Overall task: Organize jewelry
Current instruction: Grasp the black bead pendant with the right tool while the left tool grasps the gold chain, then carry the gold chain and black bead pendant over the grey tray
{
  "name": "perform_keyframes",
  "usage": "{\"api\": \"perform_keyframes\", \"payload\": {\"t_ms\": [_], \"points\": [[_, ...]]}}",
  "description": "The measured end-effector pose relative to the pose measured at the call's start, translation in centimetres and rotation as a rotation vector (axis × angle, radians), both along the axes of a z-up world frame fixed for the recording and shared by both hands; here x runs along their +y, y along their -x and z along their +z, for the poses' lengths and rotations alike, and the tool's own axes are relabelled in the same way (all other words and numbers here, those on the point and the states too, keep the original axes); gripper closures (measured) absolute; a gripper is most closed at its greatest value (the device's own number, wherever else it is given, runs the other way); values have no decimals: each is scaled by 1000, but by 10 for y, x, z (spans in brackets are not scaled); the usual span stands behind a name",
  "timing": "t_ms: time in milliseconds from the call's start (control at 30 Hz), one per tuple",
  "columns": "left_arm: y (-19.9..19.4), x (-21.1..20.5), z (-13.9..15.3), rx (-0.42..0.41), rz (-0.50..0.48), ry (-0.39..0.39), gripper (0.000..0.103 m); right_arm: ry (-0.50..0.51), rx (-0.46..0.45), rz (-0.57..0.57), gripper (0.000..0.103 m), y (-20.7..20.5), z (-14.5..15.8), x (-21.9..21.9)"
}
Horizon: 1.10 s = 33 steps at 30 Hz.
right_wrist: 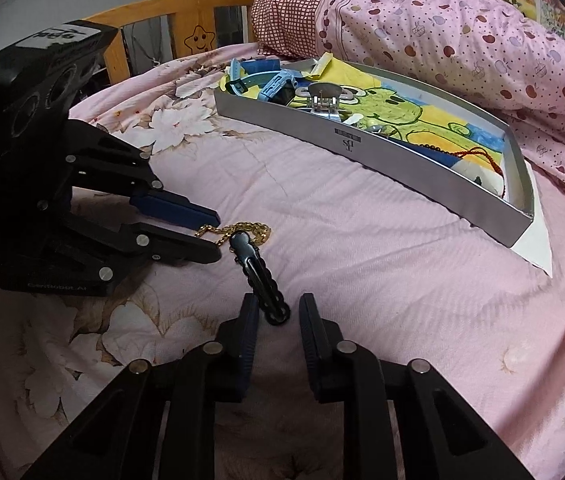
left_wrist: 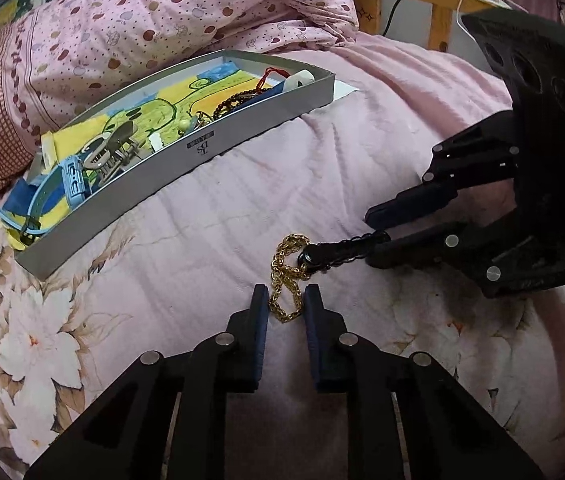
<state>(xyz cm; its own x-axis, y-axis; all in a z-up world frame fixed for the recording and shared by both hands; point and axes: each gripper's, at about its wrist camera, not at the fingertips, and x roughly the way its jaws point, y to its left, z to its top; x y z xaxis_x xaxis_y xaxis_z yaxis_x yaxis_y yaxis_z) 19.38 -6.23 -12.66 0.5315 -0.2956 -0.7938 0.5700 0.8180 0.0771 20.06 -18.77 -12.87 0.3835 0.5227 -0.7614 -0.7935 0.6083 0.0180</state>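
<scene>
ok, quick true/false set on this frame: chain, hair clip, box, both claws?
1. The gold chain lies on the pink bedspread, outside the grey box. True.
2. The left claw has its tips either side of the chain's near end. True.
3. The right claw is at the red cord in the box. False: its tips flank the end of the black hair clip on the bedspread.
4. The grey box is empty. False: it holds a blue watch, a hair claw clip, beads and more.
5. The hair clip and chain lie far apart. False: they overlap.
</scene>
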Motion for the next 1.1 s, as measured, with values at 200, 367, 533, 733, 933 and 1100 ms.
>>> {"api": "perform_keyframes", "payload": {"t_ms": [200,367,533,733,933,1100], "points": [[6,1,1,-12,37,-18,89,3,-24,-12,87,5,2,0],[13,6,7,-10,83,-1,89,-9,-38,-29,88,6,7,-2],[21,10,16,-22,132,16,89,-22,-61,-53,91,5,12,-6],[22,11,27,-47,160,30,89,-28,-81,-65,91,6,15,-7],[17,11,39,-77,175,54,89,-61,-113,-106,91,3,24,-12],[8,13,47,-92,191,76,89,-77,-141,-138,91,0,30,-17]]}}
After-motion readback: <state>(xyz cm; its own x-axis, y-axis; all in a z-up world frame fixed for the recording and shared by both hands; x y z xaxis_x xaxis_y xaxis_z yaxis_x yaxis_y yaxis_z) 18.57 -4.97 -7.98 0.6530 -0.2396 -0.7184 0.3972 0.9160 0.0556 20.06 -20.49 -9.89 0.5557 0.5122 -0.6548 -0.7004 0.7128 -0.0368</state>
